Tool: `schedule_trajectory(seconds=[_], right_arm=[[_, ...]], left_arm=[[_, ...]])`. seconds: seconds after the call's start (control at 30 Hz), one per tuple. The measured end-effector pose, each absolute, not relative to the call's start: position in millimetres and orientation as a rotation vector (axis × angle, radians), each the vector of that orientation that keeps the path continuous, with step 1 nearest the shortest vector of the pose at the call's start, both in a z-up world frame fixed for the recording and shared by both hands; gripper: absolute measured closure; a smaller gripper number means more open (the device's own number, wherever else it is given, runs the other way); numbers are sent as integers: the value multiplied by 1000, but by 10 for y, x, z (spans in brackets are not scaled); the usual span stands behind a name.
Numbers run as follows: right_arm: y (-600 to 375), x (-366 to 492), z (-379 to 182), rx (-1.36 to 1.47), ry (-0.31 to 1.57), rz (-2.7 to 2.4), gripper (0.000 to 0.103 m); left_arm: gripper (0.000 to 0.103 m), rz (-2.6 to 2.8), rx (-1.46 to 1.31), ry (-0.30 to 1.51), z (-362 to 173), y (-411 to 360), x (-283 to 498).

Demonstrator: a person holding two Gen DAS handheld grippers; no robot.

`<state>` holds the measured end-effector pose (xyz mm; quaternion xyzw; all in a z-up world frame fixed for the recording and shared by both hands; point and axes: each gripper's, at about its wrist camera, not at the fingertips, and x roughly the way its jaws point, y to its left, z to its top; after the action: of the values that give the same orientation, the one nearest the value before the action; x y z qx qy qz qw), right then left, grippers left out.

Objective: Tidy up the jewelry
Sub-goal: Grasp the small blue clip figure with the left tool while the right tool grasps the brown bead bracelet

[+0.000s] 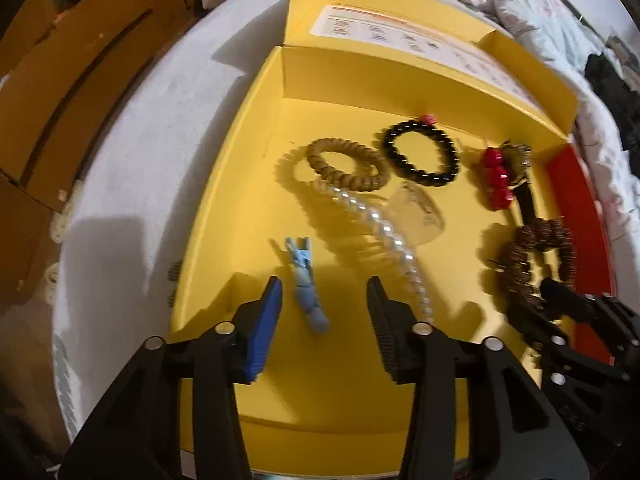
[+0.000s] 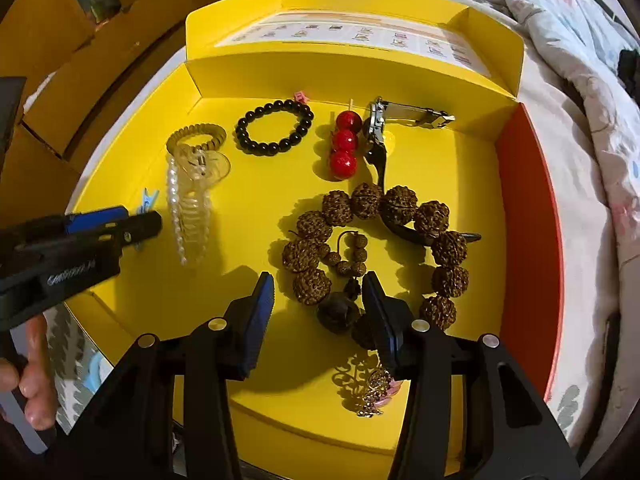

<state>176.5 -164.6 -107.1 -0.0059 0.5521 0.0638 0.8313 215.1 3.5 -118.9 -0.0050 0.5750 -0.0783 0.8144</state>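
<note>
You're working in a home, a bedroom by the look of it. The yellow box (image 2: 460, 168) sits on a bed (image 1: 132, 168) with a pale sheet, and a rumpled floral quilt (image 2: 568, 40) is bunched up beside it at the far right. Dark clothing (image 1: 612, 76) lies on that quilt. Off to the left, you can see stacked cardboard boxes (image 1: 60, 80) standing close to the bed.
</note>
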Motion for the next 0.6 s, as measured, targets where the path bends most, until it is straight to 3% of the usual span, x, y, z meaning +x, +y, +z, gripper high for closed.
schedule_trajectory(seconds=[0.07,0.2,0.6], right_arm=[[-1647,1747,-1071,-21,1167,129,56],[-1649,1740,-1085,-48,1166,98,64],[-1601,1734,-1169,-104,1165,88,66]], left_arm=[[63,-156,-5,1222,-1184,31,2157],[87,-149,-15,1265,-1273,24,2194],[88,-153,9,1246,-1328,41,2216]])
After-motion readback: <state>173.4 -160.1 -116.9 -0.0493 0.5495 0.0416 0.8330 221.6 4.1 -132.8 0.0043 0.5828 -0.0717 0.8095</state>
